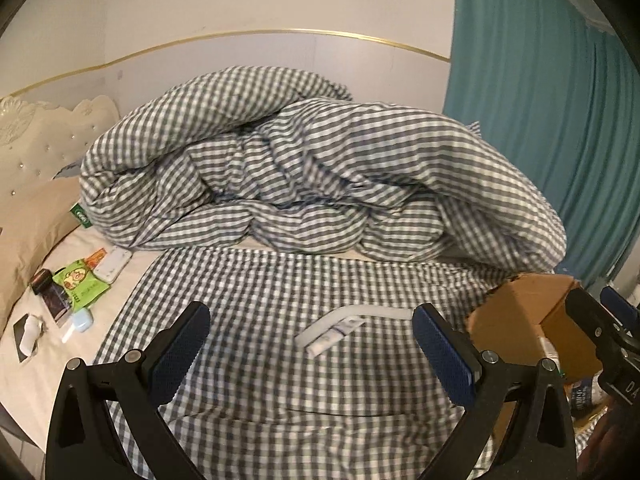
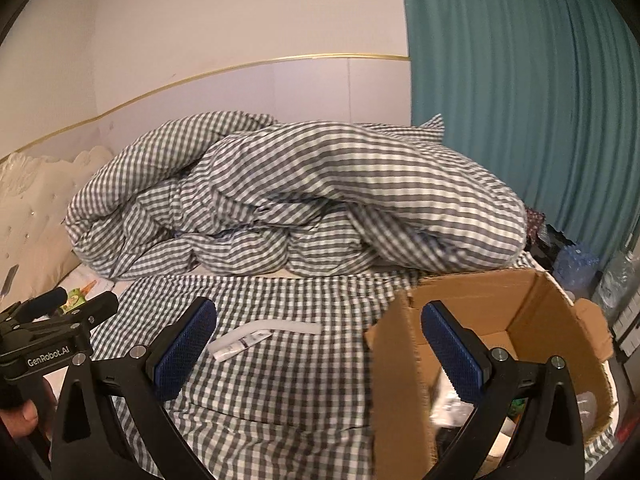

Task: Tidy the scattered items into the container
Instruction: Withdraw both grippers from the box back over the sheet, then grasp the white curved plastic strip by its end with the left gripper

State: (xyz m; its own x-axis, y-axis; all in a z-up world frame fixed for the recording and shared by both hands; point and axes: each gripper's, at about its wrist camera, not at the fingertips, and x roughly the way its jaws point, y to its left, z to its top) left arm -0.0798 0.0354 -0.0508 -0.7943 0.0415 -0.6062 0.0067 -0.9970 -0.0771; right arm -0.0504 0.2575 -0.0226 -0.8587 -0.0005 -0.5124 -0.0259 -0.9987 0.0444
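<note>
L tongs (image 1: 312, 354) open, white tube (image 1: 332, 334) ahead, cardboard box (image 1: 520, 320) right

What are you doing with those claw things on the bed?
A person is tidying loose bits into the cardboard box. Both claws are open and empty: the left claw faces a white tube lying on the checked sheet, and the right claw hangs by the box's near edge. More small things, like a green packet, lie near the pillow.

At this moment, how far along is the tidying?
Partly done: the cardboard box already holds some items. Nothing is in hand; the left gripper and right gripper are open. Left: the white tube on the checked sheet and the clutter by the pillow.
</note>
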